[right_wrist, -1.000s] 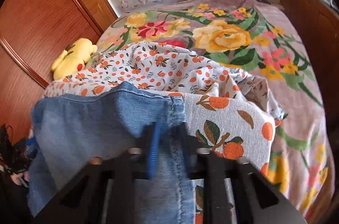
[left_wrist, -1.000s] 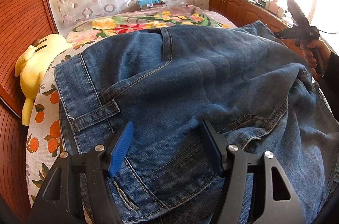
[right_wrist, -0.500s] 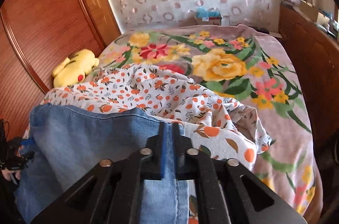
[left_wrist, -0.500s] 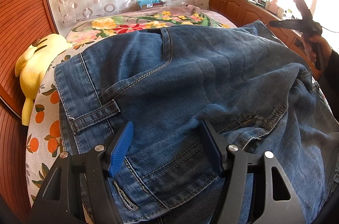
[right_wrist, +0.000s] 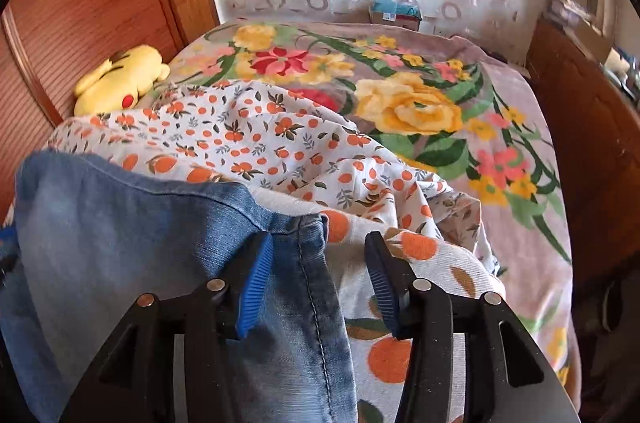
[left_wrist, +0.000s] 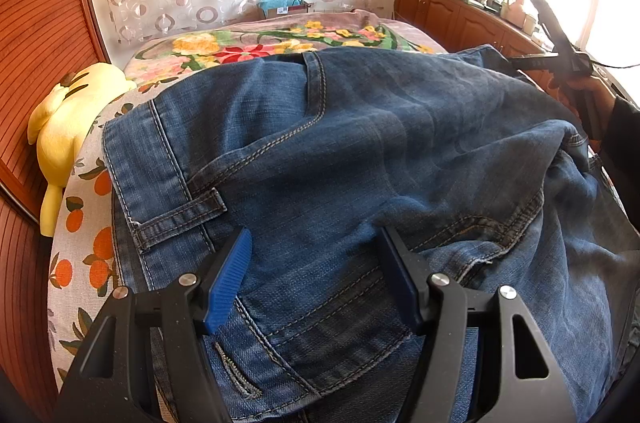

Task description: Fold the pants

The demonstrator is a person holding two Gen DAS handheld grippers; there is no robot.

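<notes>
The jeans (left_wrist: 360,159) lie spread over the orange-print sheet (right_wrist: 280,143) on the bed, waistband and belt loop toward my left side, a leg hem (right_wrist: 224,195) reaching out under my right side. My left gripper (left_wrist: 316,263) sits low over the seat of the jeans with its jaws well apart; denim bulges up between the blue pads, but I cannot see them pressing on it. My right gripper (right_wrist: 318,263) has just been opening: its jaws now stand about half apart, the hem corner lies between them against the left pad, and the right pad is clear of the cloth, over the sheet. In the left view my right hand (left_wrist: 592,91) shows at the far edge of the jeans. Beyond the sheet is the floral blanket (right_wrist: 420,103); a yellow plush toy (right_wrist: 120,79) lies by the wooden wardrobe (right_wrist: 80,3).
</notes>
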